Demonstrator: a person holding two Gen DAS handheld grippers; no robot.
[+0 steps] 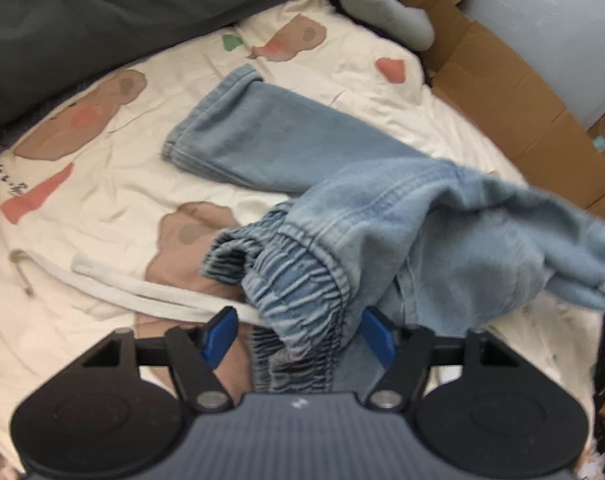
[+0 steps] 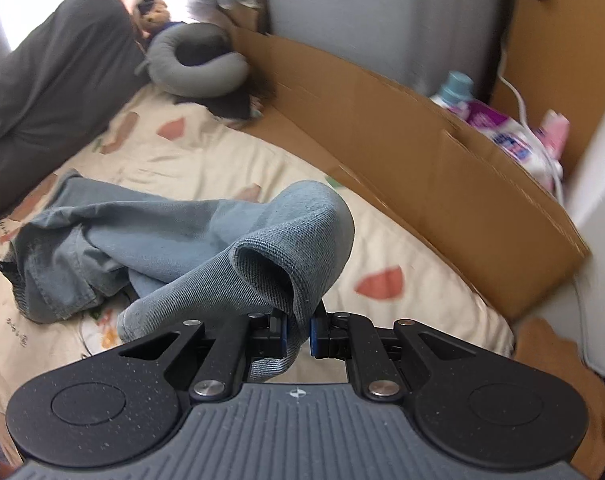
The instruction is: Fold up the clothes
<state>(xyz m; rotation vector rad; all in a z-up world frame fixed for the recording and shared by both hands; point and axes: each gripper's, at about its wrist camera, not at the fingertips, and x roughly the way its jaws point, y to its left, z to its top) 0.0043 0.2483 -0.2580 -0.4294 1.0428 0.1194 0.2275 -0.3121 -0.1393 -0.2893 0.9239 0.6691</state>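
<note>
- The bed, covered by a cream sheet printed with brown bears and red patches [image 1: 114,208], fills both views and carries everything else.
- A tall brown cardboard panel [image 2: 434,160] stands along the bed's far edge.
- A dark grey pillow [image 2: 58,76] lies at the head of the bed, near a grey curved neck cushion [image 2: 190,60].
- The light blue denim trousers with an elastic gathered waistband [image 1: 286,140] lie across the middle of the sheet, one leg stretched flat toward the pillow, the other part lifted off the bed.
- A white drawstring cord [image 1: 142,292] trails from the waistband across the sheet.
- The left gripper [image 1: 300,338] has its blue-padded fingers spread, with the bunched waistband sitting between them; whether the pads touch the cloth cannot be told.
- The right gripper [image 2: 299,330] has its fingers pressed together on a fold of the denim trouser leg, which rises in a hump just above them.
</note>
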